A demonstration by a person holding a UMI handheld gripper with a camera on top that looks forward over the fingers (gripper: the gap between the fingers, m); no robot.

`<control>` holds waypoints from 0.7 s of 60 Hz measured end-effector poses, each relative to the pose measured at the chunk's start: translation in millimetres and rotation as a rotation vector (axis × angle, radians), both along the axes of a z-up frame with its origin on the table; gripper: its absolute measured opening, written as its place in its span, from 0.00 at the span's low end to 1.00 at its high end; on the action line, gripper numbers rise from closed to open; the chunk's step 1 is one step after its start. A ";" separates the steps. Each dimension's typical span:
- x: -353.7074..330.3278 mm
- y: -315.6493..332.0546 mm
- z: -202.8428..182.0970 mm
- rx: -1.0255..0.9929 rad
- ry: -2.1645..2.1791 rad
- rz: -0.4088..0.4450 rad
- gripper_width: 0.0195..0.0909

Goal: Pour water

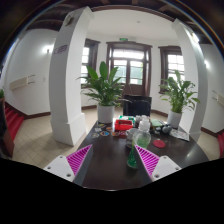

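Ahead, tongs apart, tabletop items indistinct.

A lobby-like hall: white pillars, potted plants, wooden-framed doors.

No words, numbers or signs can be read on anything here; everything is too small to tell.

The gripper hangs over a dark table with its magenta pads spread apart, nothing between them. At one o'clock ahead stands a green bottle, beyond it a clear bottle and a red bowl (contents unclear). Potted plants flank white pillars.
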State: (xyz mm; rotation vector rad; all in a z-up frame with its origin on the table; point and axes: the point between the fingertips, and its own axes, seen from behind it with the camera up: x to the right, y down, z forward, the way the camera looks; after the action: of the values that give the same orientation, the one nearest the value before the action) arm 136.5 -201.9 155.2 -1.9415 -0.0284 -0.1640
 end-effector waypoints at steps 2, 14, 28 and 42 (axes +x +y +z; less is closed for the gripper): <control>7.0 -0.7 -4.9 -0.009 -0.010 -0.017 0.89; 68.4 18.6 -65.5 -0.007 -0.040 -0.099 0.89; 122.0 67.5 -85.7 0.074 0.049 -0.137 0.89; 135.7 119.1 -96.2 0.091 0.017 -0.093 0.87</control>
State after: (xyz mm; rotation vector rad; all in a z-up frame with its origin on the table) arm 272.2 -82.8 59.0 -1.8545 0.0793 -0.2077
